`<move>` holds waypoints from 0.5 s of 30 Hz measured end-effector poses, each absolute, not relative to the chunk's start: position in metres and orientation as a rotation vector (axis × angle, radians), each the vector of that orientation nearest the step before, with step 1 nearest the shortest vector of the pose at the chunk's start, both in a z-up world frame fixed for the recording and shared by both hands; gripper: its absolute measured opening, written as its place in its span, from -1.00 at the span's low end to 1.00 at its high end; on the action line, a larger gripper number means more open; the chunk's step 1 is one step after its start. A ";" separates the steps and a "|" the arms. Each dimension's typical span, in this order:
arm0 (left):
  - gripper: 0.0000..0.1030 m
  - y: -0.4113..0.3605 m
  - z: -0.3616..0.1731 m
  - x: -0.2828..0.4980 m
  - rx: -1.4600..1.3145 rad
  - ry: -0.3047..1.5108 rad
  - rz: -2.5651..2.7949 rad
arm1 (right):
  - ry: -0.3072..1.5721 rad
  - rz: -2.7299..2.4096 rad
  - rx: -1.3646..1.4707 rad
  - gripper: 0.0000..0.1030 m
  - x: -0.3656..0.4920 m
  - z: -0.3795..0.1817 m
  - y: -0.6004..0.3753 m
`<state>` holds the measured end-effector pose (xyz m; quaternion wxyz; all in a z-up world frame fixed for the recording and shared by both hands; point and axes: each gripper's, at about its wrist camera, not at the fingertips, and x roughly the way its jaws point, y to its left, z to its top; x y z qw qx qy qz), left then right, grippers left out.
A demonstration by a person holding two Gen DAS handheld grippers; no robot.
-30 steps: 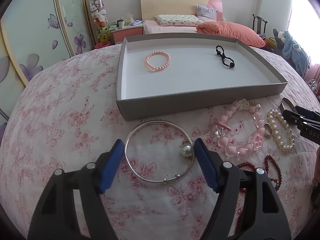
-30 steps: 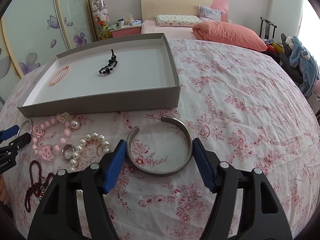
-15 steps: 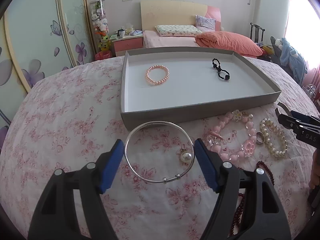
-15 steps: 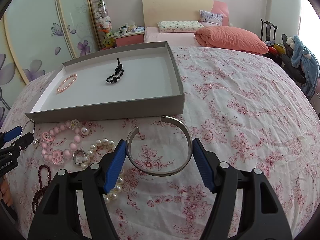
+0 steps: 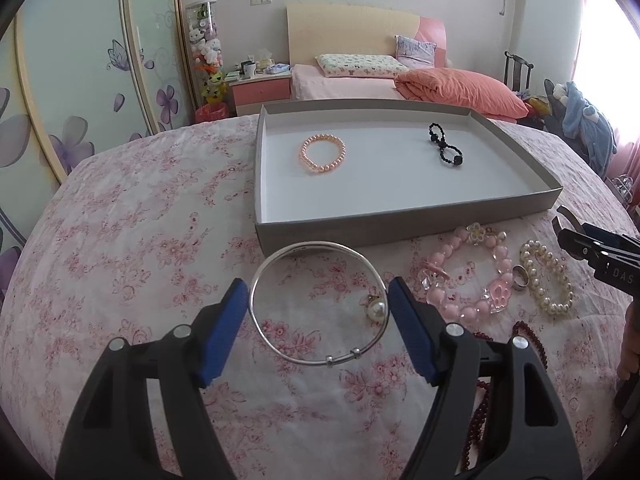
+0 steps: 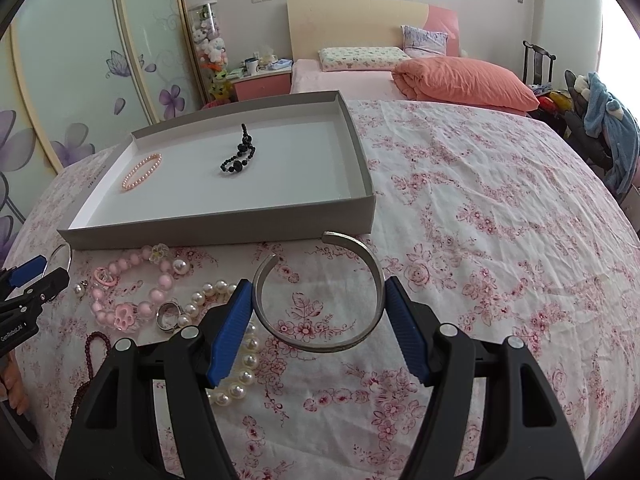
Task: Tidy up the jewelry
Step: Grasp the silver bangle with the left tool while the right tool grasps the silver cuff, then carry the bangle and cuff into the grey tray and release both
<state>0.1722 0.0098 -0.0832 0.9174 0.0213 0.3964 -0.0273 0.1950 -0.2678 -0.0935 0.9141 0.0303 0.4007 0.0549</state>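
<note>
My left gripper (image 5: 318, 292) is shut on a thin silver bangle (image 5: 316, 361) with a pearl charm (image 5: 377, 312), held just above the floral cloth. My right gripper (image 6: 318, 286) is shut on a wide silver cuff (image 6: 320, 347), its gap turned away from me. Ahead stands the grey tray (image 5: 400, 222) (image 6: 220, 230). Inside it lie a pink pearl bracelet (image 5: 322, 155) (image 6: 141, 171) and a black bead bracelet (image 5: 446, 150) (image 6: 239, 158).
Between the two grippers lie a chunky pink bracelet (image 5: 496, 298) (image 6: 120, 318), a white pearl bracelet (image 5: 554, 304) (image 6: 244, 360), a ring (image 5: 521, 278) (image 6: 168, 316) and dark red beads (image 5: 528, 332) (image 6: 96, 340). A bed and a wardrobe stand behind.
Both views have tipped up a little, so the tray sits lower in each. The bangle and the cuff have kept their place between the pads; the pearl charm has swung slightly.
</note>
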 end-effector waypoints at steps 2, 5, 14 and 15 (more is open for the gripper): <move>0.36 0.010 -0.082 0.172 0.042 0.814 -0.055 | 0.822 0.115 0.062 0.29 0.194 -0.092 -0.267; 0.36 0.011 -0.082 0.170 0.040 0.812 -0.053 | 0.820 0.118 0.063 0.29 0.192 -0.091 -0.266; 0.36 0.012 -0.066 0.161 0.025 0.762 -0.056 | 0.759 0.139 0.071 0.29 0.185 -0.072 -0.260; 0.36 0.012 -0.064 0.160 0.024 0.753 -0.056 | 0.743 0.144 0.074 0.29 0.183 -0.067 -0.259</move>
